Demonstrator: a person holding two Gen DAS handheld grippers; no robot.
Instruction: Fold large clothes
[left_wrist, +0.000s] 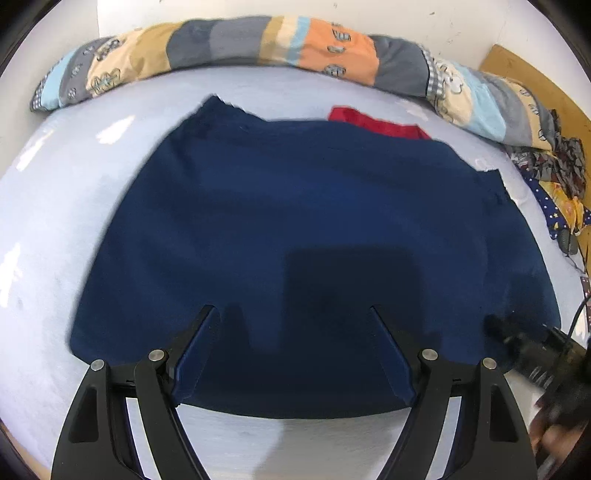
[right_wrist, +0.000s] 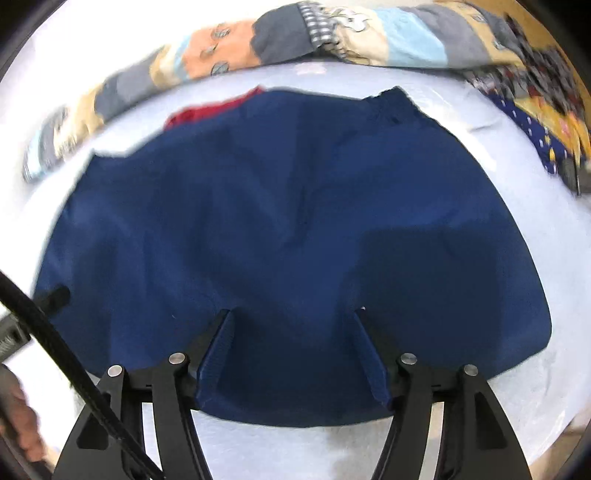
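The navy garment (left_wrist: 306, 229) lies flat, its long axis running side to side across the bed (left_wrist: 55, 229). Both the left gripper (left_wrist: 291, 314) and the right gripper (right_wrist: 291, 314) hover above its near edge, jaws spread, pinching nothing.

A pale blue bed sheet (left_wrist: 55, 221) covers the surface across the left and lower frame. A rolled patchwork quilt (left_wrist: 236, 40) is laid along the upper edge, against a white wall (left_wrist: 406, 18). A red cloth (left_wrist: 380, 123) is seen at upper centre. Crumpled patterned fabric (left_wrist: 561, 173) is located at the right edge, beside a brown board (left_wrist: 524, 70).
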